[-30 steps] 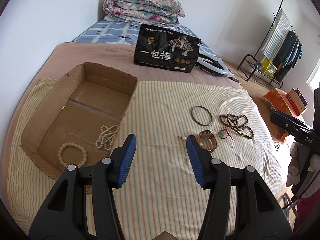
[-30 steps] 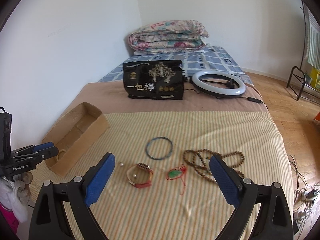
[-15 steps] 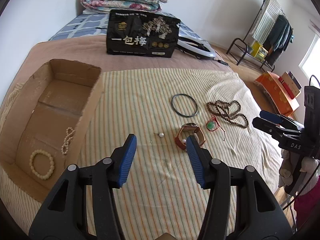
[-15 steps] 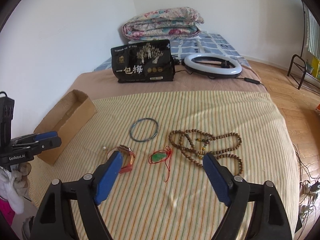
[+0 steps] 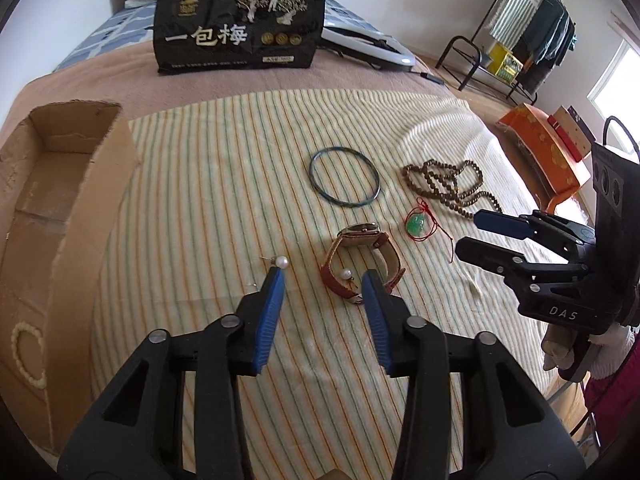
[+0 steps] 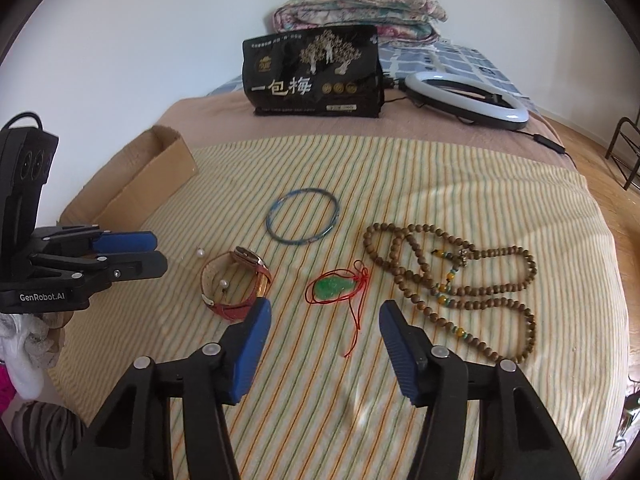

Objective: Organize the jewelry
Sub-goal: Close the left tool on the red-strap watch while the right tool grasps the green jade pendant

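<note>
Clearly, white Chinese characters "一包梅" mark the black foil bag [image 6: 314,76] standing on the bed. "GenRobot.AI" is printed on the left gripper [image 5: 322,276], "DAS" on the right gripper [image 6: 324,308]; both have fingers apart, holding nothing. The red-strapped wristwatch [image 5: 362,264], two loose pearl studs [image 5: 283,262], green jade pendant on red cord [image 6: 334,286] and brown wooden bead necklace [image 6: 452,276] lie on the striped bedspread [image 6: 400,184].
</note>
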The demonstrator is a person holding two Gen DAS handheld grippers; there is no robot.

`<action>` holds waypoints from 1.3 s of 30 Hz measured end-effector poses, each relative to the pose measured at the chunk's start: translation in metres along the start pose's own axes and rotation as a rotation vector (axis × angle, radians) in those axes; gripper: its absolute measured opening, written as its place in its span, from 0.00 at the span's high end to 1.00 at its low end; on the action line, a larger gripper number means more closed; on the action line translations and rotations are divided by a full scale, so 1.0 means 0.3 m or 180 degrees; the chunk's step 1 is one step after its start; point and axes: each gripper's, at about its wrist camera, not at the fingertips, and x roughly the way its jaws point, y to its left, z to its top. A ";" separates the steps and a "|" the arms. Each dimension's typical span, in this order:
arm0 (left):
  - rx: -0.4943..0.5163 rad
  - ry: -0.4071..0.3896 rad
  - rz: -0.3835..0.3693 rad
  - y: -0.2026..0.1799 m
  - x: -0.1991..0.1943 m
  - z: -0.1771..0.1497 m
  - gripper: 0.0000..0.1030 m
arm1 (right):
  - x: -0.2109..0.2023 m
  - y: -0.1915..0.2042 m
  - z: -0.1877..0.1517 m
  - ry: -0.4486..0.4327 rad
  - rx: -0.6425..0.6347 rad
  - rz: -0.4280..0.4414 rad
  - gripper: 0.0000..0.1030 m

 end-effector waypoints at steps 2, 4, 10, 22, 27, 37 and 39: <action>0.0011 0.0033 0.0005 -0.004 0.024 0.001 0.64 | 0.029 -0.004 0.000 0.0045 -0.0010 0.0032 0.52; 0.0010 0.0060 0.0003 -0.003 0.042 0.002 0.64 | 0.054 -0.009 0.002 0.0066 -0.0020 0.0041 0.54; 0.0009 0.0106 0.0009 -0.004 0.086 0.008 0.68 | 0.111 -0.017 0.011 0.0121 -0.0069 0.0030 0.54; 0.0017 0.0167 0.0027 -0.003 0.135 0.016 0.74 | 0.173 0.000 0.023 0.0120 -0.0294 -0.0003 0.54; 0.0031 0.0179 0.0019 -0.007 0.144 0.014 0.74 | 0.190 0.002 0.028 0.0130 -0.0351 -0.0034 0.63; 0.0097 0.0180 0.0057 -0.028 0.161 0.018 0.90 | 0.195 0.019 0.020 0.0141 -0.0490 -0.0040 0.80; 0.0093 0.0176 0.0055 -0.026 0.161 0.020 0.92 | 0.196 0.016 0.018 0.0133 -0.0480 -0.0020 0.80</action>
